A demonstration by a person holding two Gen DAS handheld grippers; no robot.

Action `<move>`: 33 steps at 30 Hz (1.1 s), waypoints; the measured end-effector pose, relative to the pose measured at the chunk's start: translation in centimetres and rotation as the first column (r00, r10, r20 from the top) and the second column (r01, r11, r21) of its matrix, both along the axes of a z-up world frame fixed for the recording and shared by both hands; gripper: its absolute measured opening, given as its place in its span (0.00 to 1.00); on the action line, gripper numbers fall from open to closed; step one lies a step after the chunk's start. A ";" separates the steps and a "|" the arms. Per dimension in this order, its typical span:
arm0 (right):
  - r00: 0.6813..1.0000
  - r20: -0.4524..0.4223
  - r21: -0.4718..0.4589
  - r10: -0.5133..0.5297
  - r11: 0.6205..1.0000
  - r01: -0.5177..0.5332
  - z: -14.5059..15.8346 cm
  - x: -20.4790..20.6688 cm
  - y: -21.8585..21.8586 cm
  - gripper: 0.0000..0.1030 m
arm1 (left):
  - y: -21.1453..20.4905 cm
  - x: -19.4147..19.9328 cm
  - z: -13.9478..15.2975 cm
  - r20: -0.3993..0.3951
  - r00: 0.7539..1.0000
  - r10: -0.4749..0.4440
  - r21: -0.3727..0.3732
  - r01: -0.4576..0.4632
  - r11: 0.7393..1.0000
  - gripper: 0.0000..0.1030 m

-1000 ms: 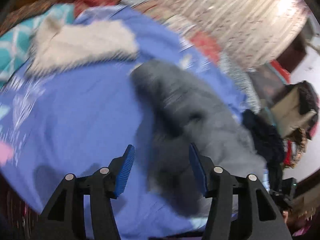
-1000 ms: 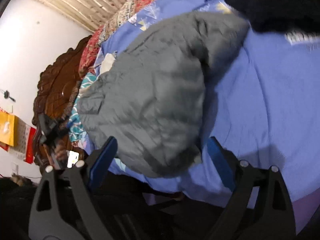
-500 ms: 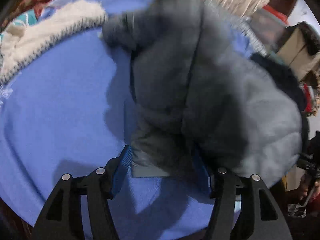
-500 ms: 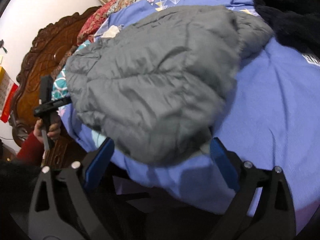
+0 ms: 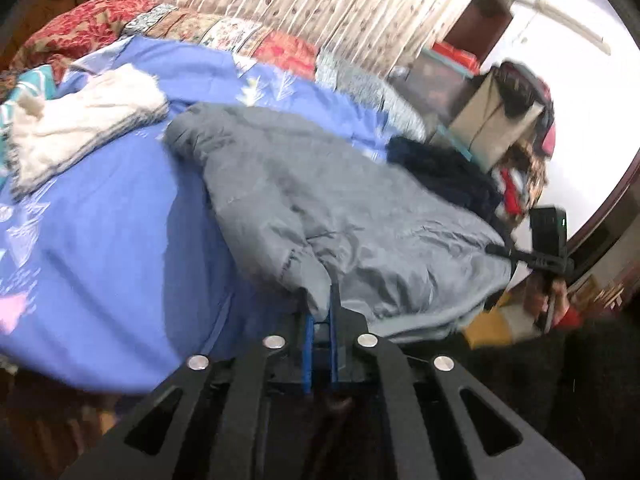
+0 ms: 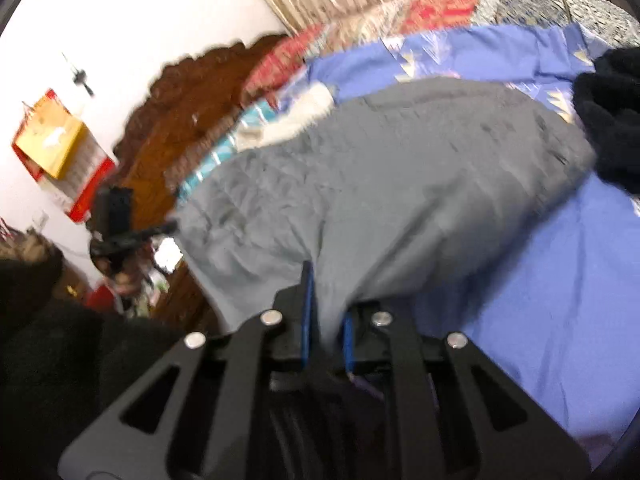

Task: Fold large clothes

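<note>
Here, line by line:

Left hand pose: the left gripper points forward and down over the near edge of the bed, its two black arms filling the bottom of the left wrist view.

Left gripper state: its jaws have just been closing and now stand almost together, pinching a fold of the grey jacket at its near hem between the blue pads.

Right hand pose: the right gripper also points forward and down at the bed's near edge; in the left wrist view it shows at the far right, held in the person's right hand with a red sleeve below it.

Right gripper state: its jaws have just been closing, and a bunch of the jacket's cloth is squeezed between its blue pads.

Jacket: it lies across the blue bedsheet, its near edge pulled up into both grippers, the rest spreading away toward the curtain.

On the bed: a white woolly garment lies beyond the jacket on the left, apart from it; a black fluffy garment touches the jacket's far right end.

Beyond the bed: a carved wooden headboard and a cardboard box with clothes piled on and around it.
</note>
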State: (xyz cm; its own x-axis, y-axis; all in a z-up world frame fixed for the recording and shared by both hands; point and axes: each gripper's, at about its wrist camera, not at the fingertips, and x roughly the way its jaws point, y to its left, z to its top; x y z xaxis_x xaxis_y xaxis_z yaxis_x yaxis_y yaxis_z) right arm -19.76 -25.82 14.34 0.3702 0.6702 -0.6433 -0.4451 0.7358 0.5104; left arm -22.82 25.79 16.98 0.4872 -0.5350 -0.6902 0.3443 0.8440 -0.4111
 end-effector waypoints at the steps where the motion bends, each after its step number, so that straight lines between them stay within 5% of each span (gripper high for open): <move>1: 1.000 -0.017 -0.042 -0.006 0.999 0.006 -0.8 -0.4 -0.5 0.55 | 0.0 -0.5 -0.7 -0.033 0.999 0.000 0.027 0.001 1.000 0.32; 3: 0.997 -0.048 -0.163 -0.066 0.985 0.057 -3.3 -0.7 -1.6 0.72 | 1.1 -0.3 -3.2 -0.155 0.988 0.005 0.088 0.009 0.996 0.33; 5: 0.982 -0.101 -0.223 -0.161 0.965 0.135 -5.9 0.0 -3.7 0.72 | 2.9 0.1 -5.2 -0.218 0.975 0.043 0.152 -0.010 0.988 0.33; 7: 0.957 -0.116 -0.197 -0.264 0.951 0.239 -7.3 1.1 -6.0 0.72 | 5.5 1.4 -6.4 -0.253 0.955 0.152 0.185 -0.107 0.977 0.33; 10: 0.881 -0.180 -0.004 -0.438 0.896 0.445 -8.8 3.5 -11.0 0.72 | 10.0 4.2 -5.1 -0.234 0.907 0.350 0.113 -0.332 0.937 0.33; 14: 0.782 -0.246 0.126 -0.573 0.781 0.612 -11.3 8.2 -14.8 0.72 | 7.6 8.6 -2.8 -0.099 0.937 0.336 0.027 -0.335 0.942 0.33; 19: 0.719 -0.397 0.238 -0.571 0.692 0.681 -16.3 14.9 -14.3 0.71 | -1.3 16.6 -6.3 -0.079 0.978 0.191 0.030 -0.189 0.981 0.33; 20: 0.720 -0.419 0.242 -0.554 0.696 0.676 -17.1 15.8 -13.7 0.69 | -3.2 18.5 -8.2 -0.099 0.980 0.173 0.053 -0.169 0.984 0.33; 21: 0.717 -0.429 0.203 -0.549 0.715 0.669 -17.9 17.2 -12.3 0.55 | -5.0 19.5 -9.1 -0.110 0.980 0.163 0.082 -0.154 0.985 0.33; 22: 0.715 -0.410 0.149 -0.567 0.732 0.665 -17.6 17.6 -11.1 0.19 | -6.3 20.3 -10.5 -0.115 0.981 0.158 0.132 -0.143 0.981 0.33; 24: 0.718 -0.340 0.002 -0.608 0.763 0.647 -15.9 19.7 -10.1 0.09 | -8.2 21.8 -13.9 -0.142 0.975 0.169 0.251 -0.130 0.959 0.33; 25: 0.714 -0.256 -0.060 -0.652 0.748 0.661 -13.7 20.5 -10.3 0.09 | -8.5 22.2 -15.3 -0.161 0.972 0.173 0.280 -0.124 0.952 0.33; 27: 0.725 0.104 -0.235 -0.681 0.691 0.684 -6.6 22.3 -9.7 0.09 | -8.4 21.7 -15.7 -0.110 0.977 0.184 0.267 -0.150 0.952 0.33; 30: 0.691 0.542 -0.369 -0.478 0.604 0.706 2.8 24.4 -5.2 0.10 | -7.8 20.7 -15.6 -0.074 0.980 0.187 0.235 -0.165 0.958 0.33; 32: 0.682 0.693 -0.456 -0.236 0.590 0.667 5.9 25.8 1.1 0.14 | -7.4 20.1 -15.9 -0.034 0.982 0.186 0.218 -0.175 0.960 0.33; 33: 0.681 0.717 -0.495 -0.146 0.581 0.646 6.1 26.0 3.5 0.26 | -7.3 19.6 -16.1 0.001 0.983 0.183 0.218 -0.179 0.959 0.33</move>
State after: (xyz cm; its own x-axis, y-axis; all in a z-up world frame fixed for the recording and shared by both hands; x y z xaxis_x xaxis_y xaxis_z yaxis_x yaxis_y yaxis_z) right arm 6.28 -22.30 20.41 0.9066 -0.1794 -0.3820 -0.0039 0.9015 -0.4328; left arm -3.19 18.47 0.84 0.5479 -0.2757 -0.7898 0.1716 0.9611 -0.2164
